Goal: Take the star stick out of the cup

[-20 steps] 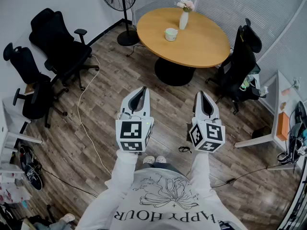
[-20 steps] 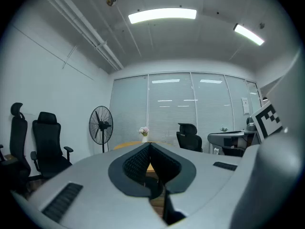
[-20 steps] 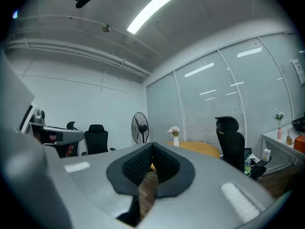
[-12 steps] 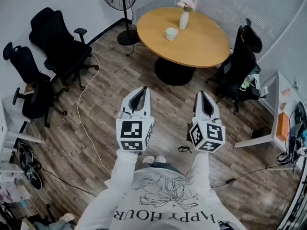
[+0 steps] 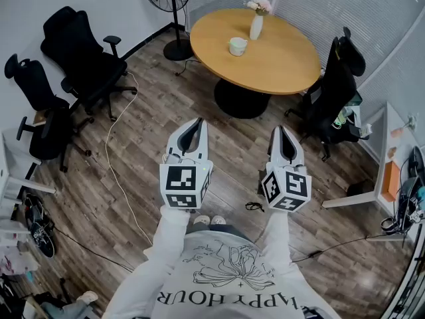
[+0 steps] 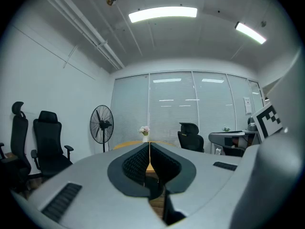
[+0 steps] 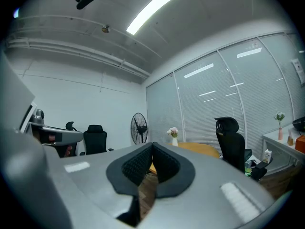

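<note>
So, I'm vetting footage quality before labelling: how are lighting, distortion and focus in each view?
Head view: evenly lit, sharp, though the cup is small. Left gripper view: fisheye bending, black corners, glaring ceiling light. Right gripper view: the same.

Ceiling light strips (image 6: 163, 14) are lighting the room evenly; both gripper views are bending and darkening at the edges.

The right gripper (image 7: 152, 148) has its jaws together, empty. Beyond stand a table (image 7: 198, 148), vase (image 7: 175, 140) and fan (image 7: 139, 127).
</note>
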The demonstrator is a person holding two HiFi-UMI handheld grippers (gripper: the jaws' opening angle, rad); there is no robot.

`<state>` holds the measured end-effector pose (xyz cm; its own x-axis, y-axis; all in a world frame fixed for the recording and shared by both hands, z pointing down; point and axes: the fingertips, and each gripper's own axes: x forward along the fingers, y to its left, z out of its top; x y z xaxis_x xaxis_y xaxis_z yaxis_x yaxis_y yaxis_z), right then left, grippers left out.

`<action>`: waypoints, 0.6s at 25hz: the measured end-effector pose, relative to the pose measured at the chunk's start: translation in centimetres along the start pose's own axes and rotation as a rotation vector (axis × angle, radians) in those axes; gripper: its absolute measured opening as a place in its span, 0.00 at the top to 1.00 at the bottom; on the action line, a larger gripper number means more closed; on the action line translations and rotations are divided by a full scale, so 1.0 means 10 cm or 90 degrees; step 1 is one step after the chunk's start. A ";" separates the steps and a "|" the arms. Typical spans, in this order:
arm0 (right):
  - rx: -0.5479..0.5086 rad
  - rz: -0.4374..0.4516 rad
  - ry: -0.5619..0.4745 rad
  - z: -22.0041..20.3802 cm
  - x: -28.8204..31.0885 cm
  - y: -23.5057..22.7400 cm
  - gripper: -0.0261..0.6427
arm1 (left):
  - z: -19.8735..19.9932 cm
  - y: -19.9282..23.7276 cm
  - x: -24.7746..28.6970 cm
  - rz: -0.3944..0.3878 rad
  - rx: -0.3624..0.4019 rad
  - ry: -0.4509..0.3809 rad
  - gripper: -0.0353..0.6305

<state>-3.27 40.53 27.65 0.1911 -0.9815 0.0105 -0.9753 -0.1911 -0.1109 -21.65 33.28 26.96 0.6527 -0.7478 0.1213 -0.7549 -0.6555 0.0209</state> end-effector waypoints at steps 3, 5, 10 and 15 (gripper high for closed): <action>-0.005 0.012 0.003 -0.04 0.01 -0.05 0.94 | -0.05 -0.06 0.02 0.007 -0.003 0.000 0.94; -0.005 0.019 0.007 -0.07 0.03 -0.07 0.94 | -0.08 -0.08 0.03 0.010 -0.007 0.001 0.94; 0.002 0.032 0.014 -0.13 0.06 -0.10 0.94 | -0.15 -0.11 0.07 0.017 -0.009 0.014 0.94; 0.007 0.037 0.018 -0.16 0.15 -0.14 0.90 | -0.16 -0.12 0.17 0.019 -0.007 0.018 0.94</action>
<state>-1.81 39.36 29.44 0.1314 -0.9908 0.0317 -0.9833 -0.1343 -0.1229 -19.73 32.95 28.73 0.6280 -0.7637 0.1499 -0.7747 -0.6317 0.0275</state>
